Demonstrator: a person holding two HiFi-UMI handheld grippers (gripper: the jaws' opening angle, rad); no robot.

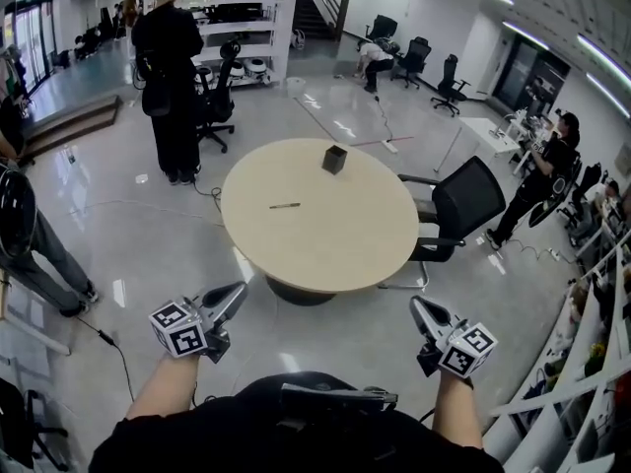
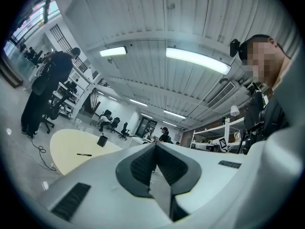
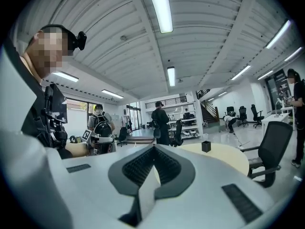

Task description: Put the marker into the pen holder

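Observation:
A thin dark marker [image 1: 285, 205] lies flat on the round beige table [image 1: 325, 239], left of its middle. A small black square pen holder [image 1: 334, 159] stands near the table's far edge. Both grippers hover over the floor, short of the table's near edge and apart from both objects. My left gripper [image 1: 239, 289] is shut and empty; its own view shows the marker [image 2: 84, 154] and the pen holder [image 2: 102, 140] far off at the left. My right gripper [image 1: 415, 303] is also shut and empty, with the pen holder [image 3: 206, 146] distant at the right.
A black office chair [image 1: 460, 207] stands against the table's right side. A person in black [image 1: 171, 72] stands beyond the table at the left, with another chair [image 1: 219, 101] beside them. More people stand at the left edge [image 1: 25, 235] and at the right [image 1: 540, 180]. A cable [image 1: 108, 343] runs across the glossy floor.

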